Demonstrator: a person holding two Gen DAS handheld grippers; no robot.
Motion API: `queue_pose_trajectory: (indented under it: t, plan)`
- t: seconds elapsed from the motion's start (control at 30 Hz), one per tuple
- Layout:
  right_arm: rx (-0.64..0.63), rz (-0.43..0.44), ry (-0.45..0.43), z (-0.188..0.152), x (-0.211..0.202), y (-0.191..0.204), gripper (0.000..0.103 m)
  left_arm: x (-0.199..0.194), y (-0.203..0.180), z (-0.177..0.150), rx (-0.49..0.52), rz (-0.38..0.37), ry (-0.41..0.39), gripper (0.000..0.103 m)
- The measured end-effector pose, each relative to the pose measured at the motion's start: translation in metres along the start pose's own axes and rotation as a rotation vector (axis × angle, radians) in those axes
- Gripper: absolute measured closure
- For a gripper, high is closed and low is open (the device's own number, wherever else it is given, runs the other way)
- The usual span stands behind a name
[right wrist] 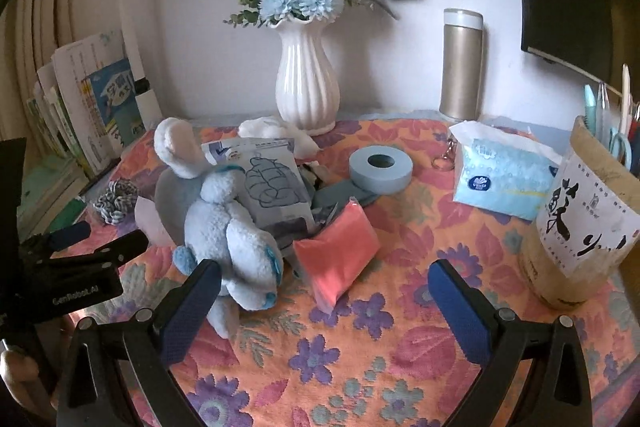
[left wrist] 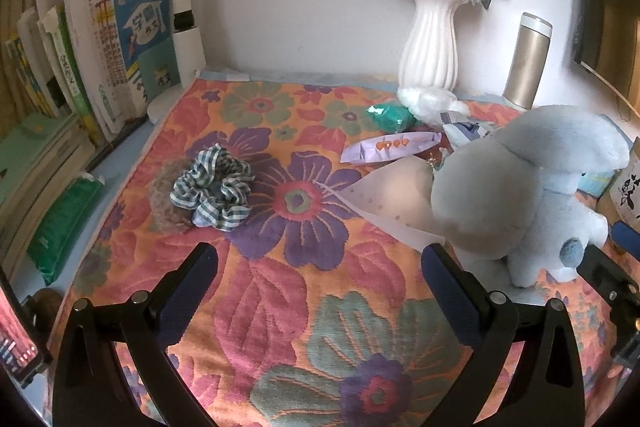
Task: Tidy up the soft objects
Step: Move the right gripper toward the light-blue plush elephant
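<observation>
Soft items, table (right wrist: 400, 367) with flowered cloth.

Left gripper (left wrist: 320, 267): fingers spread wide, holding nothing, over the cloth near the front edge. Right gripper (right wrist: 324, 287): fingers likewise apart and empty; its left finger lay just beside the plush toy (right wrist: 228, 227).

Plush toy, blue-grey: lying tipped over at mid-table, left of centre. Likely the next pick; best closed on across the body, not an ear, squeezing well in, since the pile gives.

Hair scrunchies (left wrist: 212, 187): a checked one resting on a brown fuzzy one, toward the left edge, well apart from the toy.

Pink pouch (right wrist: 340, 259): touching the toy's right side, leaning on flat packets.

Containers: paper bag (right wrist: 580, 227), right edge, holding pens and scissors; vase (right wrist: 306, 83), back edge, holding blue and white flowers; tissue pack (right wrist: 504, 179), tissue showing at its top.
</observation>
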State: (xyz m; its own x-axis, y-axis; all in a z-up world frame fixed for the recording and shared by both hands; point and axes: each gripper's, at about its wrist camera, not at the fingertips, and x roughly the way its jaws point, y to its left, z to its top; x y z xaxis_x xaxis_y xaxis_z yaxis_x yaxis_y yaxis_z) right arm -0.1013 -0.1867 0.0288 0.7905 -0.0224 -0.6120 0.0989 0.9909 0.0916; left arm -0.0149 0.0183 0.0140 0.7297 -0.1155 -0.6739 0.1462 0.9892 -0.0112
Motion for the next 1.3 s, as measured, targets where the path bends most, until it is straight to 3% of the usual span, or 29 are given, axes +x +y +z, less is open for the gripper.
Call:
queue_pose_trajectory:
  t: [0.4,1.3]
  plan:
    - [-0.083,-0.050,-0.031,-0.003,-0.007,0.018,0.000,0.000,0.003,0.000,-0.012,-0.003,0.004,0.001]
    - [-0.068,-0.040,-0.005,-0.003,-0.003,0.016,0.000,0.002,0.000,0.000,0.003,0.005,0.018,0.001]
